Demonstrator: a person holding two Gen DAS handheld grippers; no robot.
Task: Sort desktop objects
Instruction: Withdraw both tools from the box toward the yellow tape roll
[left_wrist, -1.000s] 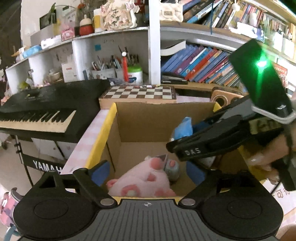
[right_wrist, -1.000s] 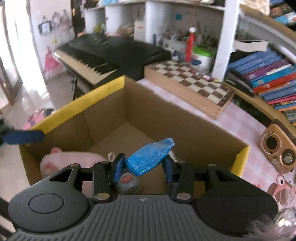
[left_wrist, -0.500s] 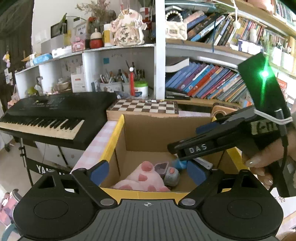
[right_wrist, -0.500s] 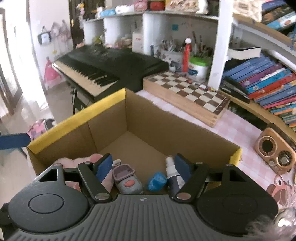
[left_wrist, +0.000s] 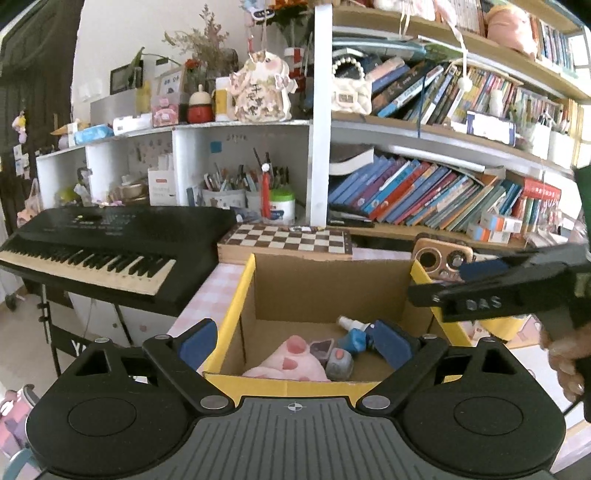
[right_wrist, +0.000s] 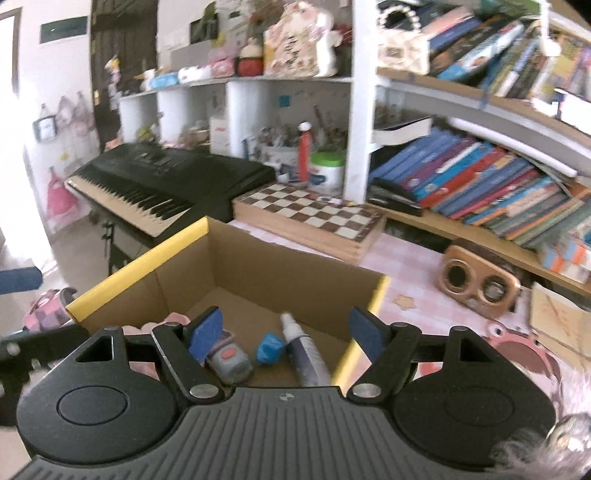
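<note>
Presently both tools are at the near end of the cardboard box (left_wrist: 325, 291), which has yellow tape along its rim and sits on a pink checked bench (right_wrist: 417, 266).

Left hand-held gripper (left_wrist: 293, 338): jaws spread wide, nothing between the blue pads (left_wrist: 195, 338). One pad is outside the box's left wall, the other over the box interior.

Right hand-held gripper (right_wrist: 286, 332): jaws also wide apart and empty, held just above the box's near right corner. In the left wrist view its black body comes in from the right, above the box's right wall.

Contents on the box floor, clustered at the near end:
- pink plush toy (left_wrist: 291, 363), paw pads up, against the near wall, towards the left.
- small grey gadget (right_wrist: 229, 362) with a reddish button, touching the plush.
- crumpled blue packet (right_wrist: 269, 349), between the gadget and the bottle.
- spray bottle (right_wrist: 304, 354), lying on its side, white nozzle pointing to the far wall, body dark with a pale label. It lies nearest the right wall.

Surroundings: wooden chessboard (right_wrist: 310, 218) on the bench just behind the box; black keyboard (left_wrist: 103, 243) to the left, off the bench; small wooden radio (right_wrist: 476, 284) to the right of the box; shelves of leaning books (left_wrist: 417, 195) at the back. Right wrist view is slightly blurred.
</note>
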